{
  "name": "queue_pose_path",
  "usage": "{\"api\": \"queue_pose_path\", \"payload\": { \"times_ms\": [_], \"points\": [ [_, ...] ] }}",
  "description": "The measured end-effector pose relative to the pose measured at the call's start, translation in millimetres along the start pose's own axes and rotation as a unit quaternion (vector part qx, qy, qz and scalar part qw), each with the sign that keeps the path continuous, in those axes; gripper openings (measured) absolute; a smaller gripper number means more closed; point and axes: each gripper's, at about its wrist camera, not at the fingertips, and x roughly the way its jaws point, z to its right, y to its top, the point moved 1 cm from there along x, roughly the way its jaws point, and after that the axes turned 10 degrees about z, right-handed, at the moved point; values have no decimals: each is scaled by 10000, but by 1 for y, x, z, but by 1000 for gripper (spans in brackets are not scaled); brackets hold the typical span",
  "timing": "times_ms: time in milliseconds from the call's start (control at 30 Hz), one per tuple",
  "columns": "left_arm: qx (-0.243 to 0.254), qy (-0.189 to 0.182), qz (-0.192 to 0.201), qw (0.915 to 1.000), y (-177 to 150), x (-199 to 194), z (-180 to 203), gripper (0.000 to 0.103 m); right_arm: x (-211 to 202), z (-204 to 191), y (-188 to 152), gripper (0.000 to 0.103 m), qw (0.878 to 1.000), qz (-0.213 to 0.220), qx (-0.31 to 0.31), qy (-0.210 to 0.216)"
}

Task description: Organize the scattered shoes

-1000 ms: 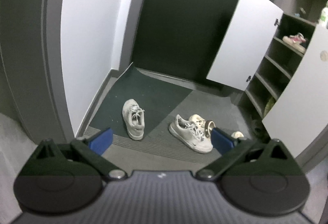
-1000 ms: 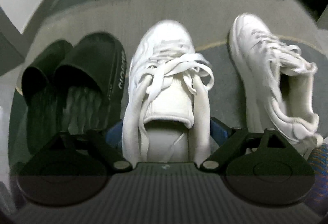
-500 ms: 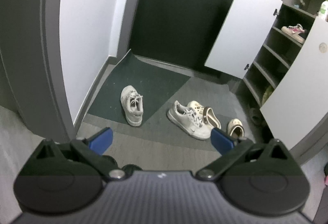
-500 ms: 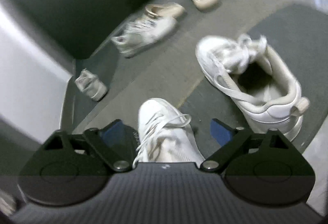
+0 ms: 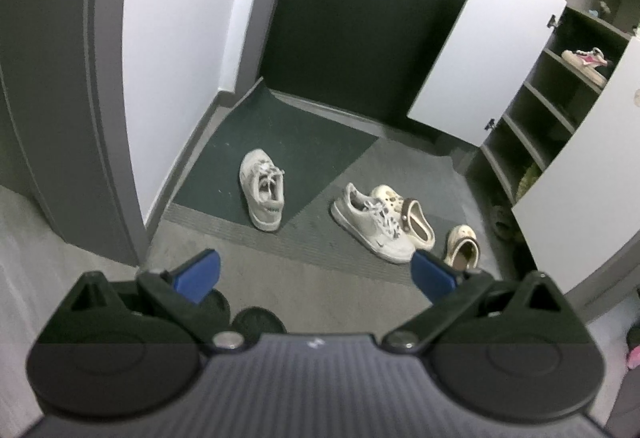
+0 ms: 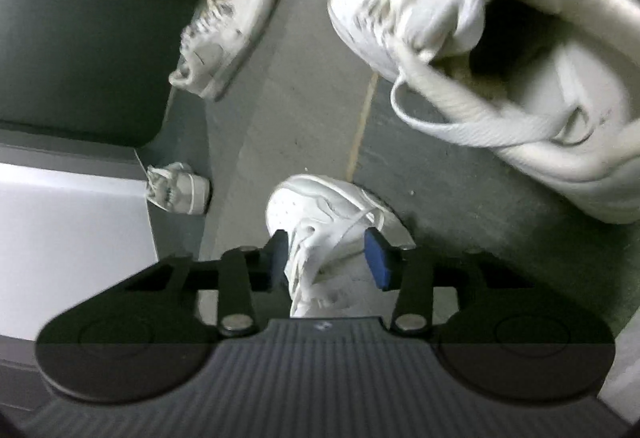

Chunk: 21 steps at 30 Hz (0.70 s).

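Observation:
My right gripper is shut on a white sneaker, its blue pads squeezing the tongue and laces. Its mate lies close by at the upper right on the dark mat. My left gripper is open and empty, held above the floor. Ahead of it lie a white sneaker on the green mat, another white sneaker, and two beige clogs. Those also show far off in the right wrist view: the lone sneaker and the sneaker with a clog.
An open shoe cabinet with white doors stands at the right; a pink-and-white shoe sits on an upper shelf. A dark entrance door is at the back, a white wall at the left. Black slippers lie under my left gripper.
My right gripper closed its jaws on the white sneaker's tongue and swung, so its mate now fills the upper right. My left gripper pulled back slightly; black slippers came into view below it.

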Motion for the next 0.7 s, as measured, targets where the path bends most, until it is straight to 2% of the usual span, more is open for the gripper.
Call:
{"api": "queue_pose_path", "payload": {
  "times_ms": [100,400,567,700],
  "points": [
    [-1,-66,6,10000,1,-2,1,103,-14,-7,-4,8,9992,104,-224,322],
    [-64,-404,162,9990,5,-16,10,103,-56,-28,-15,6,9872,402,-891,1261],
    [-136,-659,276,9974,8,-25,20,103,-92,-55,-43,6,9710,57,-2103,1136],
    [-155,-806,327,9961,9,-31,25,103,-99,-31,-57,6,9759,-190,-2117,493]
  ]
}}
